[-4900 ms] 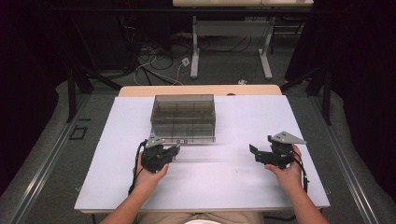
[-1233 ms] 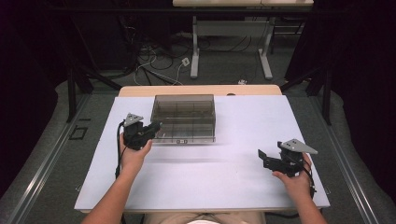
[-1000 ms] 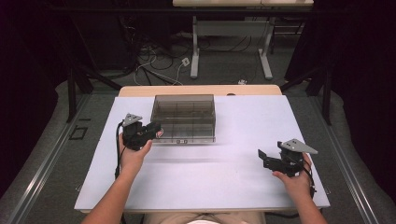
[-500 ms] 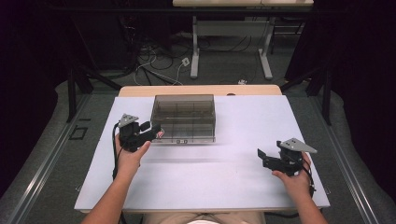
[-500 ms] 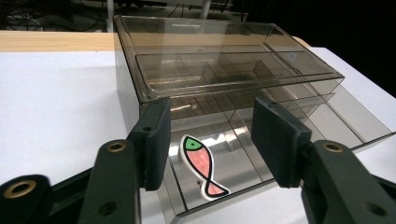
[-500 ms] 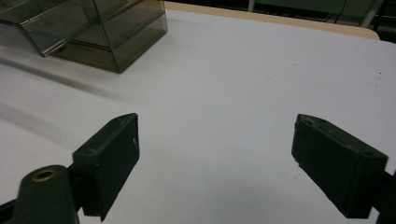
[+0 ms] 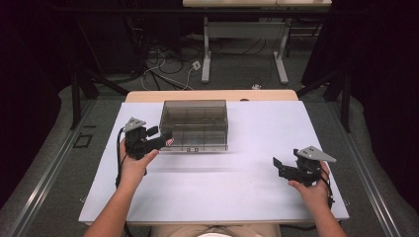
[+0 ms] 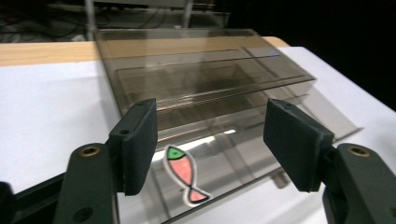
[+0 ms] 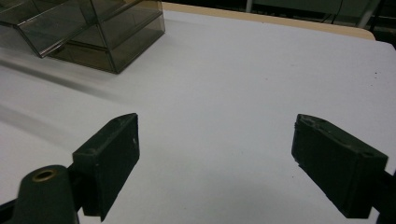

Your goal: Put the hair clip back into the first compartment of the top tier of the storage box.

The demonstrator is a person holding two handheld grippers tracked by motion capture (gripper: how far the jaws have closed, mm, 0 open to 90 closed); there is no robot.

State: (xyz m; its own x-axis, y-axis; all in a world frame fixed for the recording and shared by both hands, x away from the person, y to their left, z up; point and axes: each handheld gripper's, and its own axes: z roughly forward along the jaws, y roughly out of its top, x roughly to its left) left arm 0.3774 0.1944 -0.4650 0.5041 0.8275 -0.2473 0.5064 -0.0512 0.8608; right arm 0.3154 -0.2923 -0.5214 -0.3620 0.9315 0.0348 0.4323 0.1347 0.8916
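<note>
Looking at the smoky plastic organizer box [image 7: 194,125], it's sitting at the bench's [image 7: 237,192] far-middle. My left gripper [image 7: 159,140] has slid over to its left end, fingers [image 8: 138,138] wide open around the fish sticker [image 8: 186,173], holding nothing. Probably grabbing it next. Right gripper [image 7: 277,165] idles well apart, open and empty.
</note>
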